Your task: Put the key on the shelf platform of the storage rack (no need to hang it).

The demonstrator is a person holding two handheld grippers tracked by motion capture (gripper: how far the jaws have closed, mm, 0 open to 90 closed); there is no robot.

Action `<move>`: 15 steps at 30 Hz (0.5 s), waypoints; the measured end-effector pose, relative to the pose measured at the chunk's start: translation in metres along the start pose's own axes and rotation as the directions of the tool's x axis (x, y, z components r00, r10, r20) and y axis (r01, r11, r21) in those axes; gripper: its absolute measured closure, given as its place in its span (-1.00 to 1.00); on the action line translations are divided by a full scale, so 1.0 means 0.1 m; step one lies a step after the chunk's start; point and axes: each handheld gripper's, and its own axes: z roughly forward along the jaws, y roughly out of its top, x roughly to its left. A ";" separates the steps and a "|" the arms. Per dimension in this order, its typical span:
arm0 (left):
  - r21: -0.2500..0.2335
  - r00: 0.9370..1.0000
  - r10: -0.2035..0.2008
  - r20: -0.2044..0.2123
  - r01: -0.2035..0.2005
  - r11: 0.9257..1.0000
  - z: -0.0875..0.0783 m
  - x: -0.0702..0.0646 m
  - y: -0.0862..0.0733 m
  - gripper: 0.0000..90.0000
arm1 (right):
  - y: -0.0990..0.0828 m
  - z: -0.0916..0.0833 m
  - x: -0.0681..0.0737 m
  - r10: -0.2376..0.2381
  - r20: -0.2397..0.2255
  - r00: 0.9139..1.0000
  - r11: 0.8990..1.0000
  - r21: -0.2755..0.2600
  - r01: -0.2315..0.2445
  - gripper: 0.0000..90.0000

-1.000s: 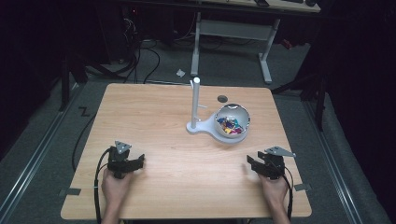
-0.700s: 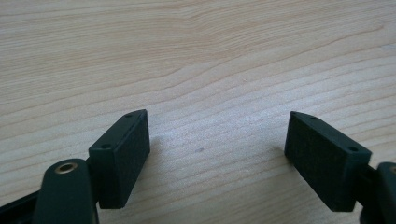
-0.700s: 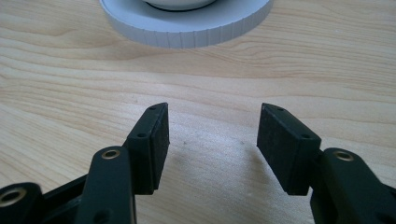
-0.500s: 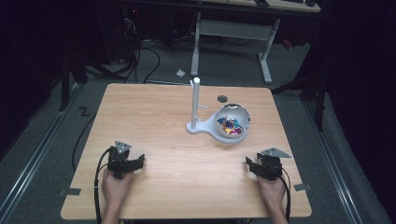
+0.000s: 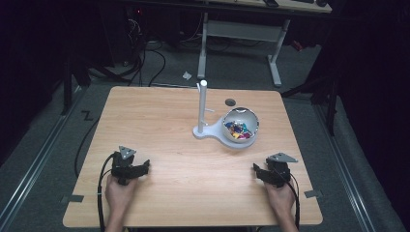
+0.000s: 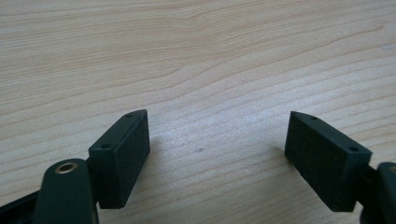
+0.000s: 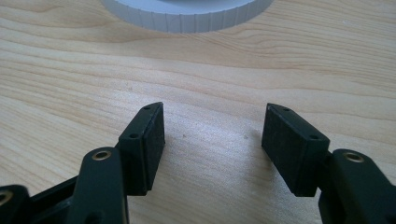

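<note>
Bowl: white, filled with small bright-coloured pieces, sitting on the far right half of the worktop, well apart from both grippers.
Left gripper: near edge of the worktop on the left, jaws spread wide with only bare wood between them, grasping nothing.
Right gripper: near edge on the right, jaws released and empty; its own view looks along the wood toward a white ribbed rim at the top, probably the bowl's foot.
Step in hand: judged as the start of a reach toward the bowl; neither gripper has touched anything yet.
Doing it well: the right gripper is the nearer of the 2, so it should go forward with jaws kept apart and come down over the rim from above, not sliding in low where it could shove the bowl.
Stand: white upright post on a flat base, touching or just beside the bowl on its left; it blocks an approach from the left gripper's side.
Dark round spot: on the worktop just behind the bowl, no hindrance.
Beyond the worktop: desk frame and cables on the floor.
</note>
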 end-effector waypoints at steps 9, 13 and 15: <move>0.000 1.000 -0.003 0.005 0.003 1.000 0.00 0.01 0.00 -0.50 | 0.00 0.00 0.00 -0.001 -0.004 1.000 1.000 0.001 0.001 -0.15; 0.000 1.000 -0.002 0.004 0.002 1.000 0.00 0.01 0.00 -0.49 | 0.00 0.00 0.00 0.000 -0.004 1.000 1.000 0.002 0.000 -0.15; 0.000 1.000 -0.002 0.004 0.002 1.000 0.00 0.00 0.00 -0.49 | 0.00 0.00 0.00 -0.001 -0.004 1.000 1.000 0.002 0.001 -0.15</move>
